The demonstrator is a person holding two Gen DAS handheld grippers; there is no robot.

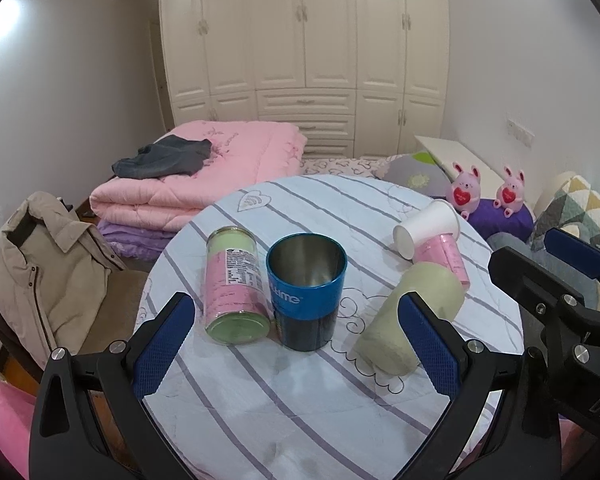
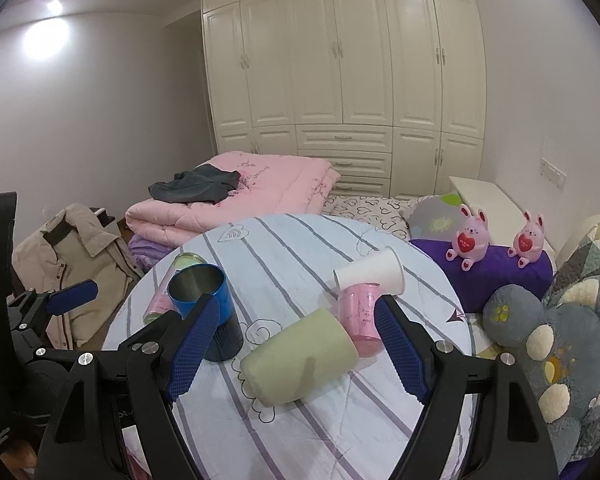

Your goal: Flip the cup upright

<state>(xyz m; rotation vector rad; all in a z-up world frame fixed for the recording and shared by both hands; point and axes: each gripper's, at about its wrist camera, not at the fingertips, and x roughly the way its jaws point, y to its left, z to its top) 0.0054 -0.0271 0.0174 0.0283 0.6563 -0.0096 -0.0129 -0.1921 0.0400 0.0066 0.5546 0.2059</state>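
A blue metal cup point(image 1: 306, 292) stands upright, mouth up, on the round striped table point(image 1: 300, 392); it also shows in the right wrist view point(image 2: 206, 308). A pale green cup point(image 1: 412, 316) lies on its side to its right, and shows in the right wrist view point(image 2: 300, 360). A white paper cup point(image 1: 426, 228) lies tipped at the far right, on a pink can point(image 1: 446, 258). My left gripper point(image 1: 296, 344) is open, just short of the blue cup. My right gripper point(image 2: 296, 350) is open around the green cup without touching it.
A pink-and-green can point(image 1: 234, 286) lies on its side left of the blue cup. A chair with a beige jacket point(image 1: 40, 264) stands left of the table. Folded pink quilts point(image 1: 204, 176), pillows and plush toys point(image 2: 560, 344) lie beyond and to the right.
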